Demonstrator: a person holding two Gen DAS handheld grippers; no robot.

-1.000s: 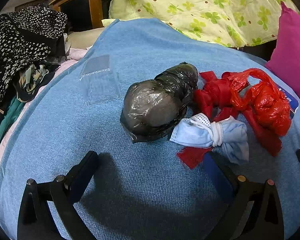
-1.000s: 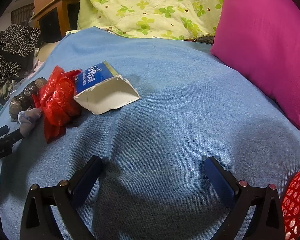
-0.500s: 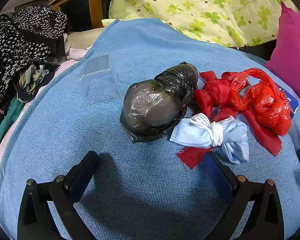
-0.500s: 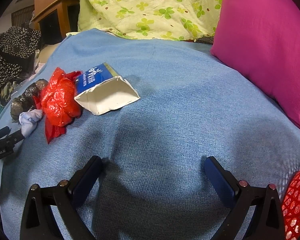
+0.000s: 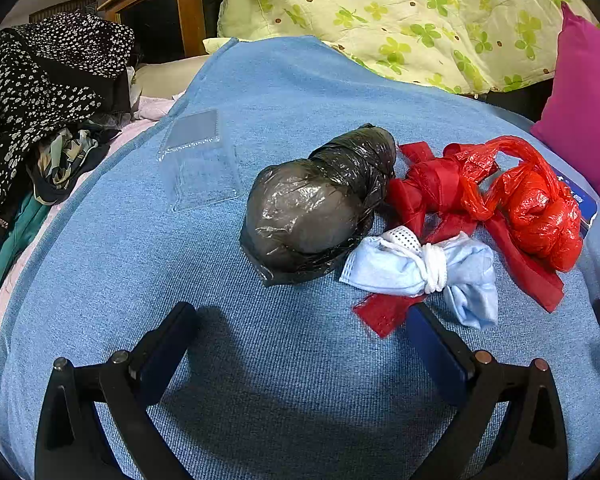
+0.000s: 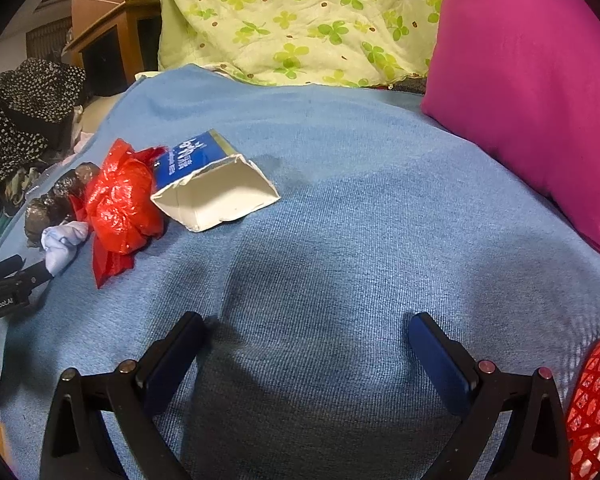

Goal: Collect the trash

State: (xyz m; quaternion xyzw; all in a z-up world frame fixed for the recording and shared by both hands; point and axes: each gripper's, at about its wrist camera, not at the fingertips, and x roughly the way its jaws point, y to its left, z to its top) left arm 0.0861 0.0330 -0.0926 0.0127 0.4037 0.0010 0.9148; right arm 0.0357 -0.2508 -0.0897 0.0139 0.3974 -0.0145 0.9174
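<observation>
A blue blanket covers the bed, with a clover-print quilt and a pink pillow along the top of the frame. The trash lies mid-frame: black bag, red bag, knotted face mask, opened carton. Left gripper and right gripper both hold their fingers spread apart, gripping nothing.

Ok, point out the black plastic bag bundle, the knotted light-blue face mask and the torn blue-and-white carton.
black plastic bag bundle (image 5: pixel 312 208): left wrist view, its shiny front bulge.
knotted light-blue face mask (image 5: pixel 396 268): left wrist view, left fold.
torn blue-and-white carton (image 6: pixel 220 196): right wrist view, white inner wall.
</observation>
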